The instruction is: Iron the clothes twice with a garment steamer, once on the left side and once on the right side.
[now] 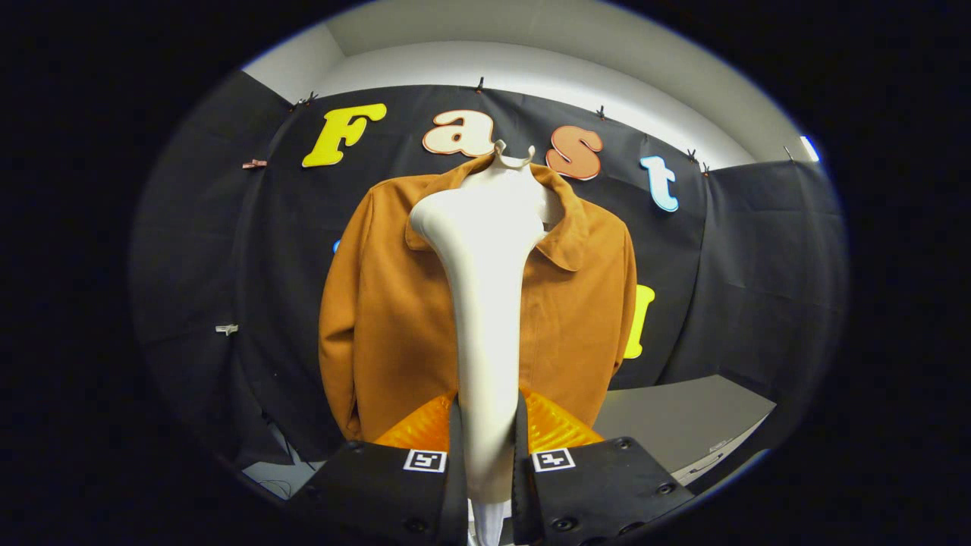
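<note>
Two passes are waiting, as far as we can judge: we are holding the steamer point(485, 303) upright, centred before the jacket point(387, 318) hanging on the booth wall, its head looking short of the cloth. Our gripper point(485, 462) is clamping both fingers on the steamer's handle. A counter point(675, 425) is sitting lower right.

The steamer point(485, 303) hides the jacket's point(387, 318) middle front and placket.
</note>
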Demonstrator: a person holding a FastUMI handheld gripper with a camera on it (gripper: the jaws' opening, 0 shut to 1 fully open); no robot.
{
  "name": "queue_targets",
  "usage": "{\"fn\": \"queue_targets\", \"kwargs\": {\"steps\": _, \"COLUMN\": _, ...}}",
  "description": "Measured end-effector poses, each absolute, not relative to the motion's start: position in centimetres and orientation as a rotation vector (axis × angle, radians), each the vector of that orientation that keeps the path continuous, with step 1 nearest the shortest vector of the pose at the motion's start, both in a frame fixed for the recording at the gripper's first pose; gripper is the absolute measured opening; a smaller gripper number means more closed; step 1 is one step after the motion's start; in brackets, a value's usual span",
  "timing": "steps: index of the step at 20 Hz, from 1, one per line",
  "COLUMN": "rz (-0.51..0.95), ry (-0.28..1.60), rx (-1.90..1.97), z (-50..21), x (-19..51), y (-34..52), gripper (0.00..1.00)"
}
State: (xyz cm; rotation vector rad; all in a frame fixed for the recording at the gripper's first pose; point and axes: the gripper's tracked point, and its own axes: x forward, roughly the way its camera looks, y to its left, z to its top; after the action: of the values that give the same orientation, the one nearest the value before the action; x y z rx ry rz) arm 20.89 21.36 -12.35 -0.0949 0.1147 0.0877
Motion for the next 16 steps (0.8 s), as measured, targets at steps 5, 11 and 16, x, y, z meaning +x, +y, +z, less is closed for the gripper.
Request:
{"fn": "queue_targets", "kwargs": {"steps": 5, "rz": 0.096, "ry": 0.127, "rx": -0.162, "z": -14.4, "x": 22.9, "y": 24.0, "gripper": 0.26}}
{"fn": "queue_targets", "kwargs": {"steps": 11, "rz": 0.099, "ry": 0.167, "rx": -0.224, "z": -18.1, "x": 24.3, "y": 25.4, "gripper": 0.26}}
{"fn": "queue_targets", "kwargs": {"steps": 16, "rz": 0.084, "ry": 0.2, "rx": -0.269, "z": -21.5, "x": 24.3, "y": 25.1, "gripper": 0.26}}
